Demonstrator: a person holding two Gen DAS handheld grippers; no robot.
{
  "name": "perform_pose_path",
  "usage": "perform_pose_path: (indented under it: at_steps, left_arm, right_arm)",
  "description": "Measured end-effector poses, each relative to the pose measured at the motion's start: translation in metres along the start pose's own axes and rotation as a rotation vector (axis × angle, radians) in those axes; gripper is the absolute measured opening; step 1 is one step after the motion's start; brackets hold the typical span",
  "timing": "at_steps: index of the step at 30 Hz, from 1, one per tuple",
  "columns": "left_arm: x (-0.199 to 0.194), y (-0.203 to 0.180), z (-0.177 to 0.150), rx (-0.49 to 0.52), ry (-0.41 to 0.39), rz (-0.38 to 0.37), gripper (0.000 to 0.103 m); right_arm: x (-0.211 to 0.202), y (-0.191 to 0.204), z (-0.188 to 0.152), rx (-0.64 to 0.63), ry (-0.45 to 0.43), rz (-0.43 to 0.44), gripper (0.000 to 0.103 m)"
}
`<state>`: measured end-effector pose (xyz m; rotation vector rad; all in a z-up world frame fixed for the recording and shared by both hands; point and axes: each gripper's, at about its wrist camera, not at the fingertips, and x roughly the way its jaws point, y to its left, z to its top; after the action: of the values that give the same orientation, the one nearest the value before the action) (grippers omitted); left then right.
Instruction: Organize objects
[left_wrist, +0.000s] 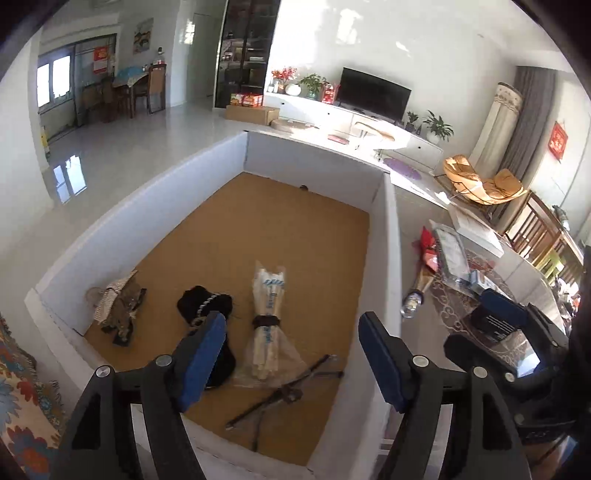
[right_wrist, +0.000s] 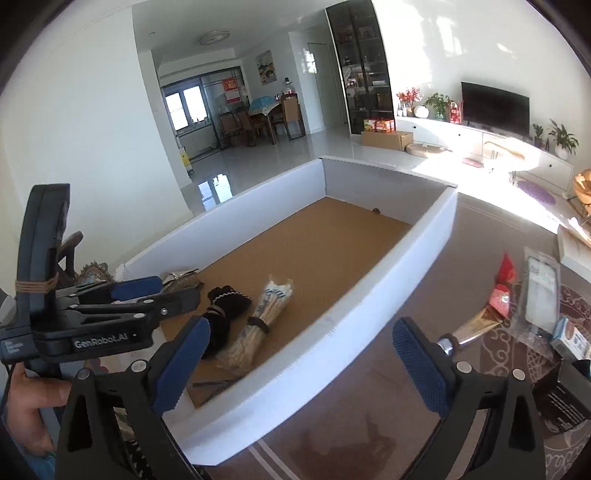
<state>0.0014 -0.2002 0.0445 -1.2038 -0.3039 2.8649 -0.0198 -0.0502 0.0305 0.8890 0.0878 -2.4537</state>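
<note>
Your left gripper (left_wrist: 291, 354) hangs wide open, empty, low centre of frame above white tray (left_wrist: 147, 199). Chopstick bundle (left_wrist: 267, 317) lies mid-tray, black pouch (left_wrist: 205, 304) just left, possibly folded tripod (left_wrist: 284, 395) below. Your right gripper (right_wrist: 299, 362) also spread wide, empty, over tray's near wall.

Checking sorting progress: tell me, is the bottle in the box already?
No, the bottle lies on the table outside the box's right wall.
</note>
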Motion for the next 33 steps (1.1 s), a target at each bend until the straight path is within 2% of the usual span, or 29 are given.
perform_pose_path:
  at_steps: [2, 4, 5, 7, 10, 14, 16, 18, 21, 28, 33]
  left_arm:
    - [-0.003, -0.049, -0.009, 0.058, -0.009, -0.111, 0.096]
    - [0.002, -0.095, -0.023, 0.11, 0.001, -0.202, 0.103]
    - [0.008, -0.117, -0.032, 0.135, 0.015, -0.235, 0.103]
    - [0.031, -0.155, -0.047, 0.18, 0.061, -0.25, 0.103]
    - [0.068, -0.191, -0.068, 0.211, 0.117, -0.215, 0.103]
    - [0.089, -0.195, -0.09, 0.226, 0.128, -0.138, 0.103]
    - [0.085, -0.188, -0.087, 0.197, 0.108, -0.147, 0.103]
    - [0.084, -0.182, -0.086, 0.177, 0.082, -0.131, 0.103]
    - [0.092, -0.178, -0.086, 0.16, 0.117, -0.116, 0.103]
    - [0.1, -0.171, -0.087, 0.12, 0.141, -0.102, 0.103]
    - [0.106, -0.178, -0.09, 0.15, 0.16, -0.097, 0.103]
  right_arm:
    - [-0.017, -0.038, -0.037, 0.014, 0.032, -0.141, 0.103]
    - [-0.023, -0.076, -0.074, 0.03, 0.141, -0.28, 0.103]
    - [-0.024, -0.092, -0.09, 0.04, 0.199, -0.329, 0.103]
    - [-0.03, -0.118, -0.118, 0.072, 0.261, -0.371, 0.103]
    - [-0.034, -0.146, -0.136, 0.103, 0.289, -0.43, 0.103]
    - [-0.039, -0.167, -0.136, 0.161, 0.268, -0.394, 0.103]
    - [-0.032, -0.175, -0.133, 0.198, 0.269, -0.348, 0.103]
    - [-0.027, -0.178, -0.127, 0.184, 0.263, -0.343, 0.103]
    - [-0.025, -0.177, -0.125, 0.181, 0.264, -0.341, 0.103]
    - [-0.025, -0.178, -0.125, 0.181, 0.265, -0.341, 0.103]
    - [-0.026, -0.178, -0.125, 0.181, 0.264, -0.341, 0.103]
